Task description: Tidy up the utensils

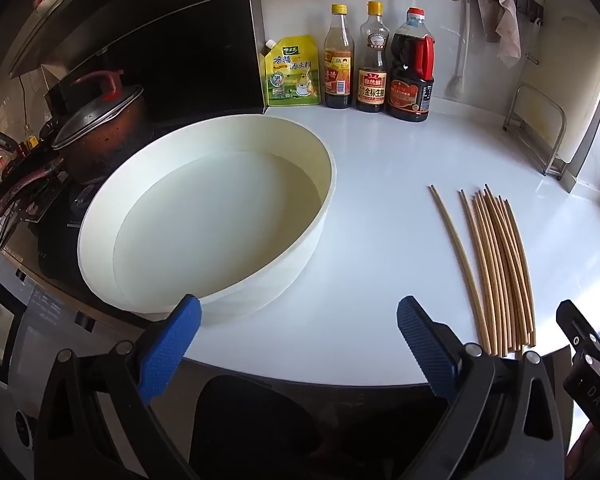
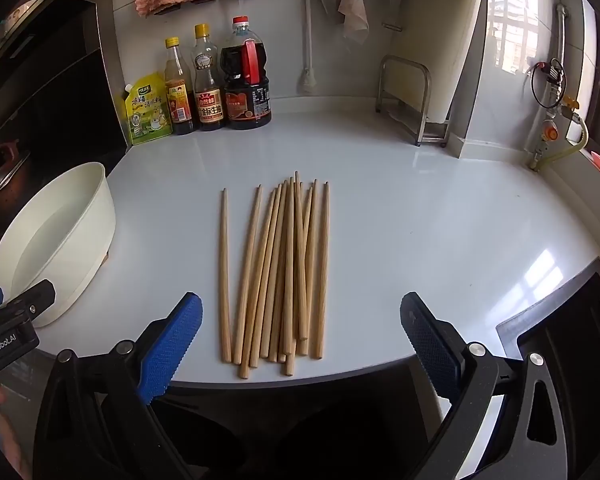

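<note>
Holding both tools above the near edge of the white countertop (image 2: 420, 208), we keep the left gripper (image 1: 298, 344) and the right gripper (image 2: 300, 340) spread wide, nothing between their blue pads. Wooden chopsticks (image 2: 284, 272) lie bundled at the near edge, ahead of our right gripper. Our left gripper faces a white basin (image 1: 204, 216) at the countertop's left edge, holding water.

"GenRobot.AI" on left gripper (image 2: 4, 320) (body) | "DAS" on right gripper (image 1: 592, 396)
</note>
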`<action>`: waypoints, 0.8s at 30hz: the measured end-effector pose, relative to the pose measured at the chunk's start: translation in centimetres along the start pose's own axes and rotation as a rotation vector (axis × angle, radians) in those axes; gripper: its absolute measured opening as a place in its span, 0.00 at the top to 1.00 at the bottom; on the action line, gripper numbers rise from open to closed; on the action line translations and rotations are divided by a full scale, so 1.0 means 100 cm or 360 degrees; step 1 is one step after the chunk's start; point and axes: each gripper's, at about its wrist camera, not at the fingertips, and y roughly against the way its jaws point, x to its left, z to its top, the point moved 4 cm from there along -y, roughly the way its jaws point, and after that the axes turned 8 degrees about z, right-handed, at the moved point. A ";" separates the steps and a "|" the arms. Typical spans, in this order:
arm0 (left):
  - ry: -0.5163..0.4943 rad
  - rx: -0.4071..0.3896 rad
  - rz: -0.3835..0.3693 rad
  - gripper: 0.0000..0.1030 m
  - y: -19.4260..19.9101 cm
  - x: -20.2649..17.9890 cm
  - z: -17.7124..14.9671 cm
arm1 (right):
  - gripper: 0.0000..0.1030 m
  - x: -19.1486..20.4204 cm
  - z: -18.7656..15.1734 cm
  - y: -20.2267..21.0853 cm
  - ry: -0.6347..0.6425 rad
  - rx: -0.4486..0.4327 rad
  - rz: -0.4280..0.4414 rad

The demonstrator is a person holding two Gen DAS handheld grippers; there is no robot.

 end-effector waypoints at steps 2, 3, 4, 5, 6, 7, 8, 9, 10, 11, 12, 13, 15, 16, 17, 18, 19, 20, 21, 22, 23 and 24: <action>0.0004 -0.0001 -0.0004 0.06 0.000 0.000 0.000 | 0.08 0.001 0.000 0.000 0.0001 -0.0005 -0.0001; 0.0006 -0.0002 -0.0005 0.06 0.000 0.000 0.001 | 0.08 0.001 0.000 0.000 0.0001 -0.0007 -0.0003; 0.0007 -0.0004 -0.0005 0.06 0.001 0.001 0.001 | 0.08 0.001 0.001 0.000 0.0001 -0.0010 -0.0003; 0.0009 -0.0004 -0.0005 0.06 0.001 0.002 0.001 | 0.08 0.001 -0.001 0.000 0.0002 -0.0013 -0.0005; 0.0009 -0.0004 -0.0004 0.06 0.000 0.002 0.001 | 0.08 0.000 -0.001 -0.001 0.0004 -0.0009 -0.0005; 0.0008 -0.0004 -0.0003 0.06 0.000 0.002 0.000 | 0.08 0.000 -0.001 -0.001 0.0004 -0.0007 -0.0005; 0.0008 -0.0004 -0.0001 0.06 0.000 0.002 0.000 | 0.08 0.000 -0.002 -0.001 0.0002 -0.0006 -0.0006; 0.0008 -0.0005 -0.0003 0.06 0.000 0.002 0.000 | 0.08 0.000 -0.002 -0.001 0.0001 -0.0006 -0.0006; 0.0007 -0.0005 -0.0002 0.06 0.000 0.002 0.001 | 0.08 0.000 -0.003 -0.001 0.0002 -0.0009 -0.0006; 0.0007 -0.0005 -0.0003 0.06 0.000 0.002 0.001 | 0.08 0.000 -0.003 -0.001 0.0003 -0.0009 -0.0006; 0.0006 -0.0003 -0.0003 0.06 0.000 0.002 0.001 | 0.08 0.000 -0.003 -0.001 0.0003 -0.0009 -0.0005; 0.0008 -0.0004 -0.0002 0.06 0.000 0.002 0.000 | 0.08 -0.001 -0.002 -0.001 0.0003 -0.0008 -0.0004; 0.0008 -0.0005 -0.0003 0.06 0.000 0.002 0.000 | 0.08 -0.001 -0.002 -0.001 0.0002 -0.0009 -0.0005; 0.0008 -0.0005 -0.0001 0.06 0.000 0.002 0.000 | 0.08 -0.001 -0.002 -0.001 0.0002 -0.0009 -0.0004; 0.0008 -0.0006 -0.0002 0.06 0.000 0.002 0.000 | 0.08 -0.001 -0.002 -0.001 0.0002 -0.0008 -0.0005; 0.0008 -0.0005 -0.0002 0.06 0.000 0.002 0.000 | 0.08 -0.001 -0.002 -0.001 0.0003 -0.0008 -0.0005; 0.0008 -0.0005 -0.0002 0.06 0.000 0.002 0.000 | 0.08 -0.001 -0.002 -0.001 0.0003 -0.0010 -0.0006; 0.0008 -0.0005 -0.0002 0.06 0.000 0.002 0.000 | 0.08 -0.001 -0.003 -0.001 0.0002 -0.0009 -0.0005; 0.0008 -0.0006 -0.0001 0.06 0.000 0.002 0.000 | 0.08 -0.001 -0.002 -0.001 0.0002 -0.0009 -0.0004; 0.0007 -0.0004 -0.0003 0.06 0.000 0.002 0.000 | 0.08 -0.001 -0.003 -0.001 0.0004 -0.0010 -0.0005; 0.0008 -0.0005 -0.0003 0.06 0.000 0.002 0.000 | 0.08 -0.001 -0.002 -0.001 0.0004 -0.0010 -0.0005; 0.0007 -0.0005 -0.0002 0.06 0.000 0.001 0.000 | 0.08 -0.001 -0.002 -0.001 0.0004 -0.0011 -0.0006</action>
